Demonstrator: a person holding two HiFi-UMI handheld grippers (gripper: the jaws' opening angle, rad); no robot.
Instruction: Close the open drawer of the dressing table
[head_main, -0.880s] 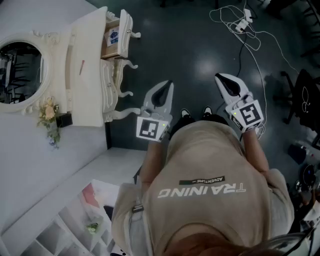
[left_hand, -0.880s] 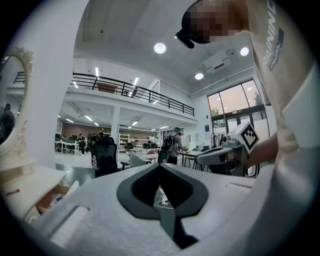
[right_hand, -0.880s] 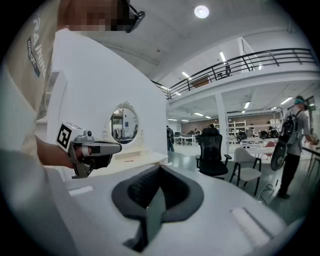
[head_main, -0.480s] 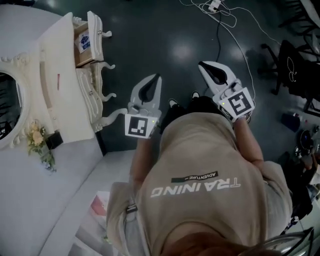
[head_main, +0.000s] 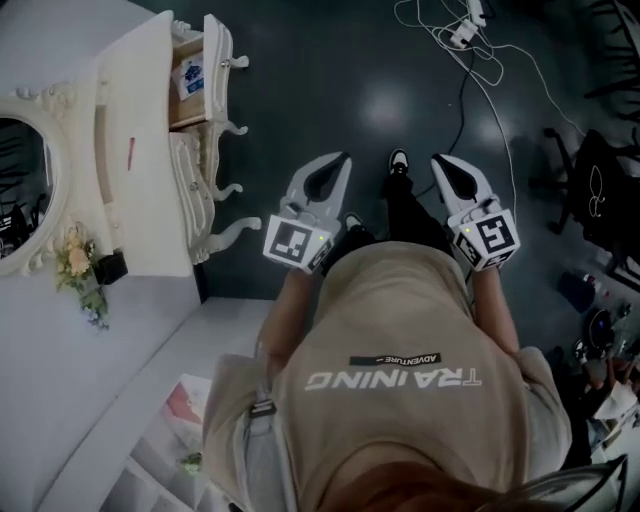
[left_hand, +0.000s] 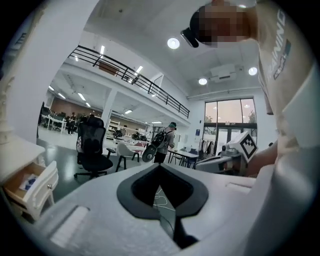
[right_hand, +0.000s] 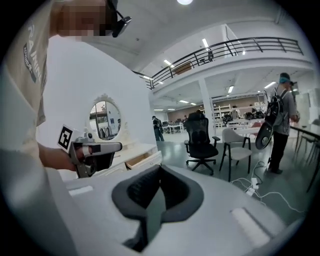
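The white dressing table (head_main: 140, 150) stands at the left of the head view, with its top drawer (head_main: 195, 75) pulled out toward the dark floor. A small blue-and-white box (head_main: 188, 78) lies inside it. The drawer also shows low at the left of the left gripper view (left_hand: 30, 182) and beside the other gripper in the right gripper view (right_hand: 142, 160). My left gripper (head_main: 340, 160) (left_hand: 159, 167) and right gripper (head_main: 440, 160) (right_hand: 160, 167) are held in front of the person's body, well away from the table. Both are shut and hold nothing.
An oval mirror (head_main: 20, 190) and a flower bunch (head_main: 80, 265) sit at the table's back. Cables (head_main: 470, 60) run over the floor ahead. A black office chair (left_hand: 92, 145) and a person with a backpack (left_hand: 167, 140) stand farther off. White shelving (head_main: 150, 430) lies behind at the left.
The head view has swung slightly, so the table sits differently in the picture. A foot has stepped forward between the grippers. Both grippers stay shut and close to the body.
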